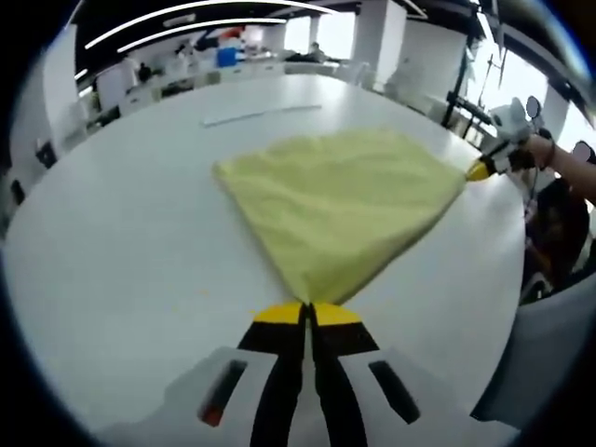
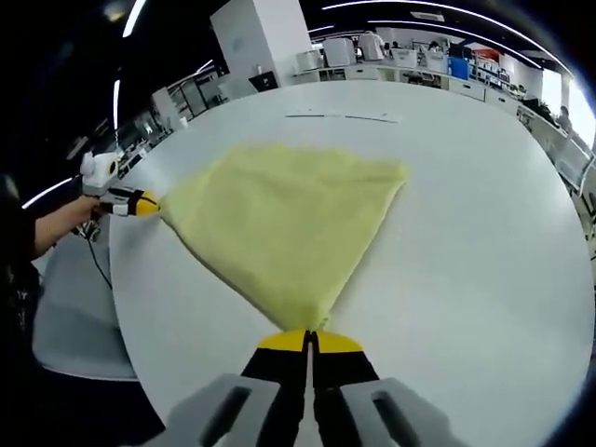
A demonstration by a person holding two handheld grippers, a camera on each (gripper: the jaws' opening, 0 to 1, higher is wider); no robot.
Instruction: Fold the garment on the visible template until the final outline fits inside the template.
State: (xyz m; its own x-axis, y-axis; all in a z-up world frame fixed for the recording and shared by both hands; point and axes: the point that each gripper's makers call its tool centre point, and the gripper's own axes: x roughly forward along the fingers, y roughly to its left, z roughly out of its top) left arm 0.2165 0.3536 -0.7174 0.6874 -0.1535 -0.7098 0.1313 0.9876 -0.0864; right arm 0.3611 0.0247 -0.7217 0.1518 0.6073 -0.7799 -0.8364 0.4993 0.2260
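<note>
The yellow garment (image 1: 340, 205) lies on the white bench (image 1: 121, 270), with two of its corners drawn out toward the near edge of the bench, where the person stands. The left gripper (image 1: 309, 315) has its jaws pressed together on one corner of the cloth, and in the left gripper view the right gripper (image 1: 486, 168) shows at the far right, pinching the other drawn corner. The right gripper view gives the same picture from the other side: the right gripper's own jaws are closed on the cloth point, and the left gripper (image 2: 140, 203) holds the opposite tip close to the bench edge.

The cloth looks soft and fluffy, like a towel fabric, and I judge it light and quite limp. It sags and wrinkles between the two held points, so it will not keep a shape by itself; a fold must be laid down flat. It is not fragile, and its rough surface should give good grip. The corners are the right places to hold, because a pinch in the middle would only bunch the fabric.

A thin pale strip (image 1: 261, 114) lies further away on the bench, beyond the garment. I cannot tell where the template outline is.
</note>
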